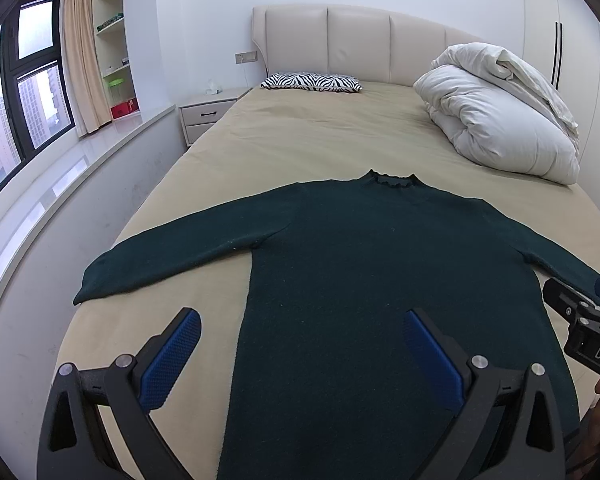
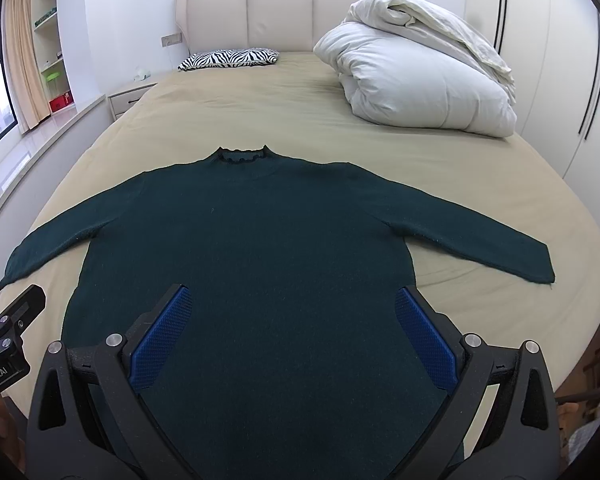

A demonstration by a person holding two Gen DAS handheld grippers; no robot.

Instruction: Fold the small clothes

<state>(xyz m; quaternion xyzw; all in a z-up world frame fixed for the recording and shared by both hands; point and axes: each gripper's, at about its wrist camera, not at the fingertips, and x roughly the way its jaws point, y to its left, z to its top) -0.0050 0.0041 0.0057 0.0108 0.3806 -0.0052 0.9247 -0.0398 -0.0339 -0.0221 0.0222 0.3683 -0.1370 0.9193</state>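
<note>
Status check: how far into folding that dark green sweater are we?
Done: the sweater lies flat on the bed, sleeves spread. In hand: nothing; the left gripper and right gripper hover open over its hem. Left: every fold.

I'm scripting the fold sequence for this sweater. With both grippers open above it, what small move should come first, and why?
Probably move the left gripper out to the left sleeve cuff and pinch it. The dark green sweater lies flat on the bed, both sleeves spread out, and neither gripper holds anything, so a sleeve likely gets folded in first.
</note>
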